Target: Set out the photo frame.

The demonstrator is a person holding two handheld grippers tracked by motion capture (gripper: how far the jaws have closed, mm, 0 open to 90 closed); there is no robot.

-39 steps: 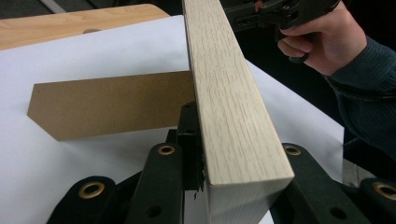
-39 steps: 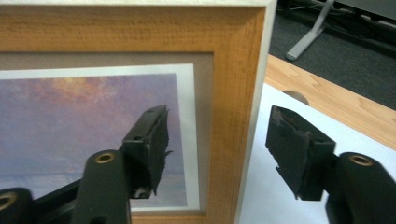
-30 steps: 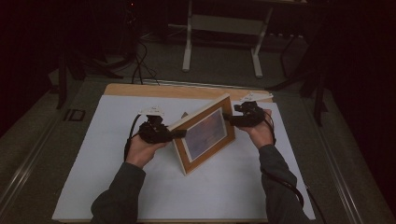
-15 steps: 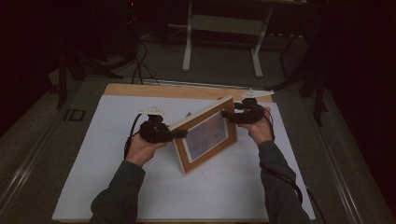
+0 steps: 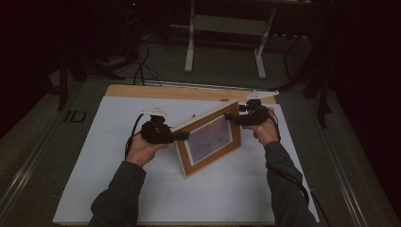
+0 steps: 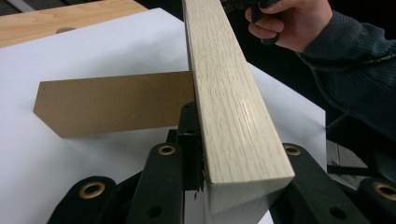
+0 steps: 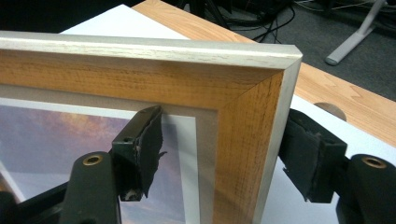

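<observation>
You've got the wooden picture frame (image 5: 208,139) upright, purple photo inside; left gripper (image 5: 182,136) and right gripper (image 5: 231,117) both clamp its edges.

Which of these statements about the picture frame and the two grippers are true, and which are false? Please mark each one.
1. The picture frame lies flat on the white sheet. False: it stands on its edge.
2. The left gripper clamps the frame's edge. True.
3. The right gripper hangs away from the frame. False: its jaws are around the frame's corner.
4. A brown stand flap sticks out behind the frame. True.
</observation>
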